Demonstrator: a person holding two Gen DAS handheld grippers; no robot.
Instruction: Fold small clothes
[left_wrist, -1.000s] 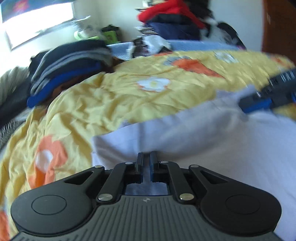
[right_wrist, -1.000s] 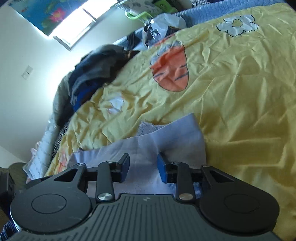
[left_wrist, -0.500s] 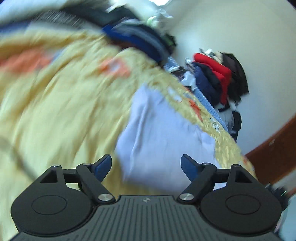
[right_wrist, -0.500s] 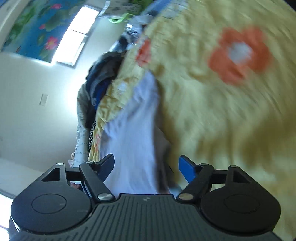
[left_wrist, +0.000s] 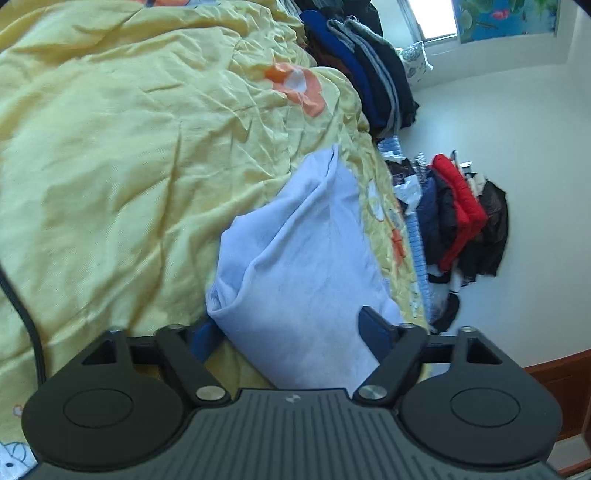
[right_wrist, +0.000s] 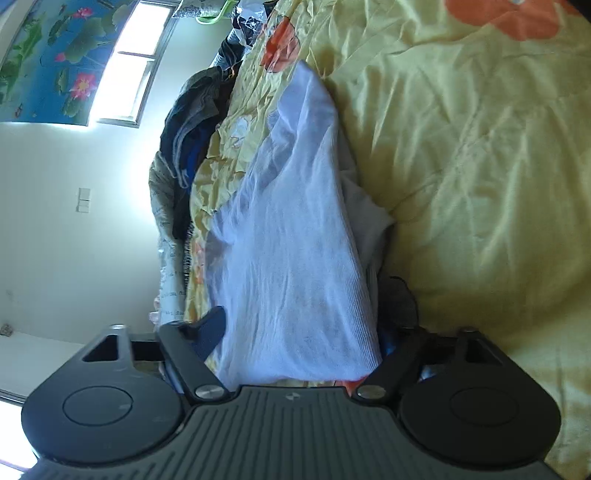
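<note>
I judge the fold partly done: the garment (left_wrist: 314, 266), a pale lilac knit piece, lies on the quilt (left_wrist: 122, 155) of the bed already doubled, with one layer lapped over another and a rolled fold edge showing on its side toward my left gripper (left_wrist: 291, 336). It is not yet flat or compact; the upper layer bulges and its far end trails off in a loose point toward the dark clothes stack (left_wrist: 369, 81), so I reckon at least one more fold and some smoothing remain. What kind of garment it is I cannot tell. On the left, the jaws stand wide apart, one blue pad on each side of the garment's near end; the cloth passes between them and seems to brush both pads, but nothing is pinched. My right gripper (right_wrist: 299, 332) shows the same from the other side: its jaws are spread wide, straddling the garment (right_wrist: 291, 236), one finger (right_wrist: 210, 328) clear beside the cloth and the other mostly hidden in shadow under the cloth's edge. Neither holds anything, as far as I can see. Both look placed to close on the near end.
</note>
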